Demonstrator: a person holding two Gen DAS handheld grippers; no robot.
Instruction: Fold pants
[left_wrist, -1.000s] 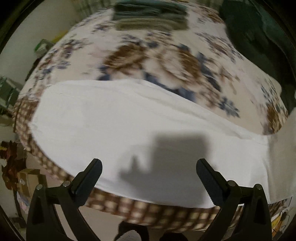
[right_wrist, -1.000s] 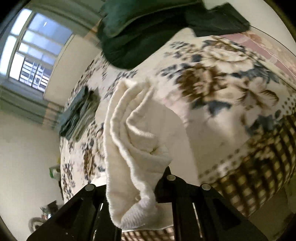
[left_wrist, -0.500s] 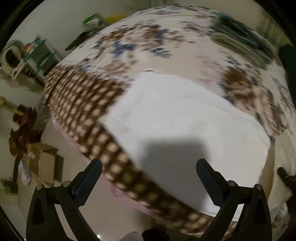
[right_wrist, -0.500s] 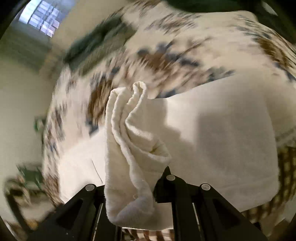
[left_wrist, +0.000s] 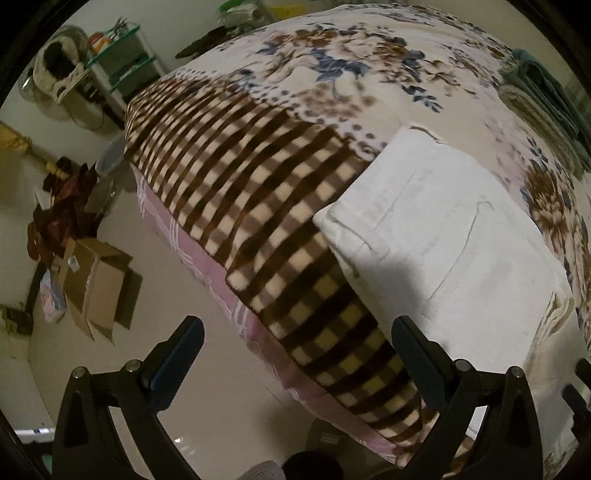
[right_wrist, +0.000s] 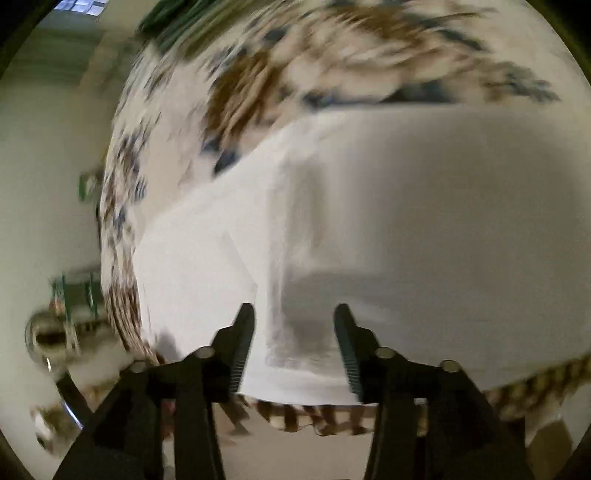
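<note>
Right tool (right_wrist: 293, 339) opening — white pants (right_wrist: 406, 229) lie between, unpinched; left tool (left_wrist: 295, 354) spread wide, empty.

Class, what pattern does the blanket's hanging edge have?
Brown and cream checks on the blanket's edge, clearest in the left wrist view.

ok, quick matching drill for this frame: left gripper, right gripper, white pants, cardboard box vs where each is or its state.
Things:
1. left gripper
2. right gripper
3. white pants
4. cardboard box

States:
A. lying on the floral blanket
B. on the floor beside the bed
C. jaws wide, nothing between them
D. jaws opening over white fabric

Pairs: 1-C, 2-D, 3-A, 4-B
</note>
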